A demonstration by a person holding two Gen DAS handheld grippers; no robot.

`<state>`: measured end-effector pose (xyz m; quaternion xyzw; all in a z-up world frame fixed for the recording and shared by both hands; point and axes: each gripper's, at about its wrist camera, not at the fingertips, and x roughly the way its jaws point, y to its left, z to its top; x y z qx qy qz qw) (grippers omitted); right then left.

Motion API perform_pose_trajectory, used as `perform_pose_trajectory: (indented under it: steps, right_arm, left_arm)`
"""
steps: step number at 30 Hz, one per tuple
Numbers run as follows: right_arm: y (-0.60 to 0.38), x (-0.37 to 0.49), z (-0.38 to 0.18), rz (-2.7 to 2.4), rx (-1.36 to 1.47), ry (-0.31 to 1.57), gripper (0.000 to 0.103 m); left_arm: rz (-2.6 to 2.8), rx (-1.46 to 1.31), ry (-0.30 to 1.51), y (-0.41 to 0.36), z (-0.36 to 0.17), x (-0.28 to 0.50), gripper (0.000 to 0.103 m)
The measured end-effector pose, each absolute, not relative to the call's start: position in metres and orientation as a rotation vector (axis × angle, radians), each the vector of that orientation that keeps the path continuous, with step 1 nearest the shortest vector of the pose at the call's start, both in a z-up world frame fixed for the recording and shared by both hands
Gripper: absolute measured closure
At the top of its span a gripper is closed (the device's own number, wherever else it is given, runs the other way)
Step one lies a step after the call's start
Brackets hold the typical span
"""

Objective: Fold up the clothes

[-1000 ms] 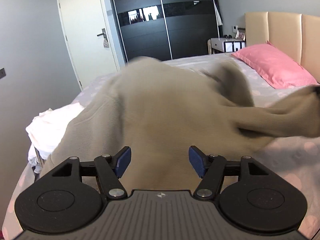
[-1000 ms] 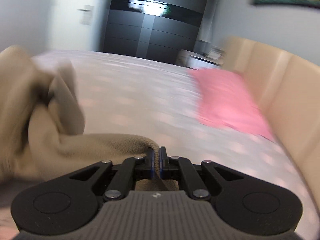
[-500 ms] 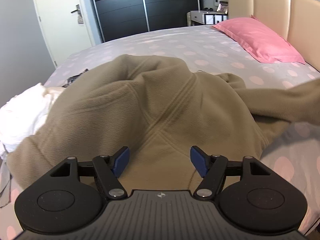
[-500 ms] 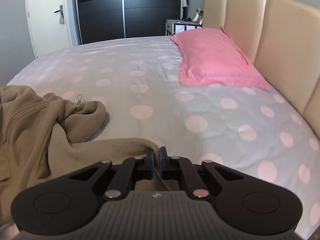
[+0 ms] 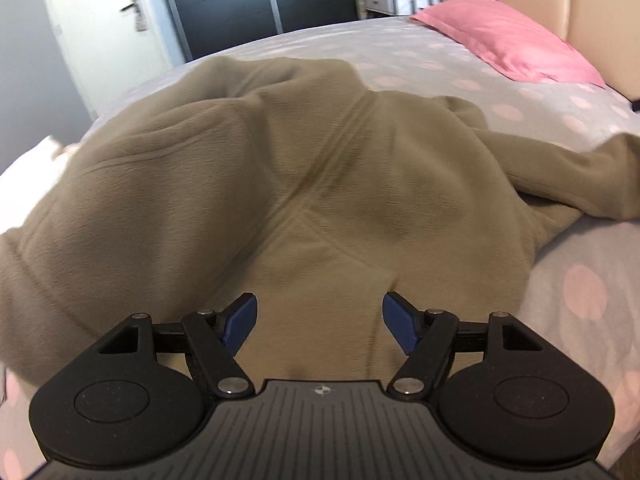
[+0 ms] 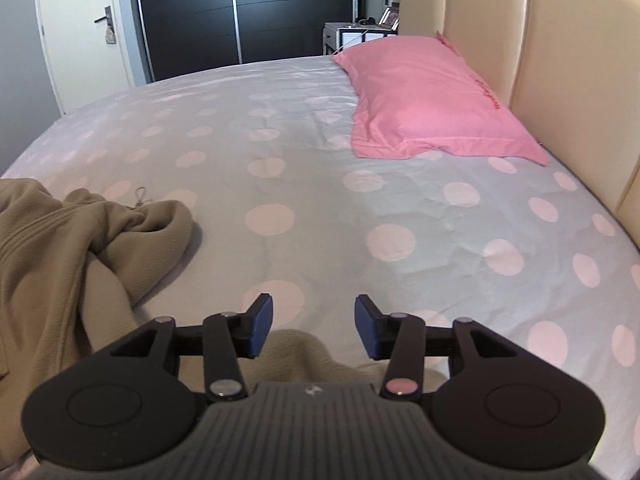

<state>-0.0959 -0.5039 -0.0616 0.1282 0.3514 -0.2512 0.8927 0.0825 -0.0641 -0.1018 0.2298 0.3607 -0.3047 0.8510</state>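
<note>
bed (image 6: pixel 320 208) polka-dot sheet | beige headboard (image 6: pixel 520 40) | black wardrobe (image 6: pixel 240 16) | white door (image 6: pixel 80 32)

The polka-dot bed (image 6: pixel 320 184) carries a rumpled tan fleece (image 5: pixel 304 184) and a pink pillow (image 6: pixel 428 100).

— We see the khaki sweatshirt (image 5: pixel 320 184) as thick matt fleece, soft and napped.

— We agree. The bed sheet (image 6: pixel 320 184) looks like smooth thin cloth, lightly creased; the pink pillow (image 6: pixel 428 100) the same, with a faint sheen.

— We'd call the headboard (image 6: pixel 560 64) smooth padded leatherette, the wardrobe (image 6: pixel 224 20) dark and glossy.

— And each hand-held gripper (image 5: pixel 319 322) matt black plastic, with metal screws.
</note>
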Motion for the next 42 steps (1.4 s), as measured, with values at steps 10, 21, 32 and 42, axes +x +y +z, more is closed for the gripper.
perform_pose_trajectory:
  steps: [10, 21, 32, 42]
  right_arm:
    - [-0.457, -0.086, -0.106, -0.323, 0.130, 0.874, 0.033]
    - [-0.445, -0.096, -0.148, -0.210, -0.071, 0.993, 0.019]
    - [-0.451, -0.116, -0.193, -0.226, -0.495, 1.082, 0.038]
    - [-0.479, -0.115, -0.141, -0.477, -0.322, 0.886, 0.094]
  left_arm:
    - [-0.774, 0.645, 0.734, -0.089, -0.130, 0.038, 0.033]
    - [-0.898, 0.923, 0.717, -0.116, -0.184, -0.010, 0.033]
    - [-0.827, 0.921, 0.654, -0.124, -0.203, -0.003, 0.051]
    - [-0.801, 0.847, 0.691, -0.128, -0.184, 0.002, 0.084]
